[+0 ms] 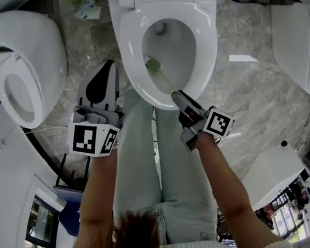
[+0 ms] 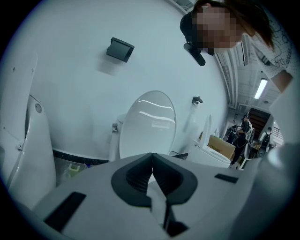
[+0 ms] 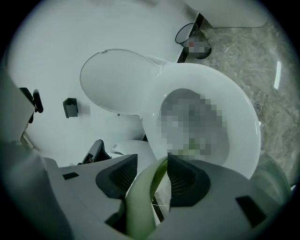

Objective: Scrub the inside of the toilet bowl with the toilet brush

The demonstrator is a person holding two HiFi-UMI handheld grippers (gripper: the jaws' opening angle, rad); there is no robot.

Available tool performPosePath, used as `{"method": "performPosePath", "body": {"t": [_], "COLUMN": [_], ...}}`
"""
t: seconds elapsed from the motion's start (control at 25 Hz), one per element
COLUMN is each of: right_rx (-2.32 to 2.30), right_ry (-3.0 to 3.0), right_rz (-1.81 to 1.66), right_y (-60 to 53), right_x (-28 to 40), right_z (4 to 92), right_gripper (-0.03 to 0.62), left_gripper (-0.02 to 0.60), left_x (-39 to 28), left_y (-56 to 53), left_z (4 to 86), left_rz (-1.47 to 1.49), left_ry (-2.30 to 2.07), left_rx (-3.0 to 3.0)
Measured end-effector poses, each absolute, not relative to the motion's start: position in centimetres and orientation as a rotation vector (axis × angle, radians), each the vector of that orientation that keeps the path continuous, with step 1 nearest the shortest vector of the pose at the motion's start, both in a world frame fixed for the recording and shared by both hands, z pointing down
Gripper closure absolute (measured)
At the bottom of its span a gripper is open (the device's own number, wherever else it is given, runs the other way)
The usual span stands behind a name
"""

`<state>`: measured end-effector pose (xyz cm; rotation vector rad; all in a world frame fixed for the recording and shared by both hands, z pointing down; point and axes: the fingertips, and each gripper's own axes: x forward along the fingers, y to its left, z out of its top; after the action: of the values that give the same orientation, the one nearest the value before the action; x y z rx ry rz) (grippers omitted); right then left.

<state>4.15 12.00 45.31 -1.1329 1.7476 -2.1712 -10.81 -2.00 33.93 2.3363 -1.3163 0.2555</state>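
Note:
The white toilet (image 1: 130,46) stands open at the top of the head view, its lid (image 3: 117,79) raised. Inside the bowl, the green brush head (image 1: 153,66) rests against the near left wall. Its pale green handle (image 3: 143,201) runs back between the jaws of my right gripper (image 1: 177,96), which is shut on it just over the front rim (image 3: 243,140). My left gripper (image 1: 108,70) hovers left of the seat, apart from it. Its dark pads (image 2: 140,173) meet with nothing between them.
Another toilet (image 1: 17,69) stands at the left and a third (image 1: 301,45) at the right. The person's jeans-clad legs (image 1: 142,155) stand directly in front of the bowl. A black bin (image 3: 192,35) sits beside the toilet base. A white box (image 1: 270,172) lies at the lower right.

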Motion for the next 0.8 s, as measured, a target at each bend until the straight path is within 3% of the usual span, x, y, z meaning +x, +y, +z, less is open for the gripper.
{"method": "performPosePath", "body": {"t": [0.8], "right_rx": [-0.996], "right_ry": [1.497], "right_rz": [-2.044], "right_y": [7.5], "right_x": [4.3], "right_z": [45.7], "right_gripper": [0.404], "left_gripper": [0.577], "left_x": [-11.0], "left_y": [-2.1], "left_z": [33.6], "left_rz": [0.281], "left_ry": [-1.312], "left_rx": [2.347]}}
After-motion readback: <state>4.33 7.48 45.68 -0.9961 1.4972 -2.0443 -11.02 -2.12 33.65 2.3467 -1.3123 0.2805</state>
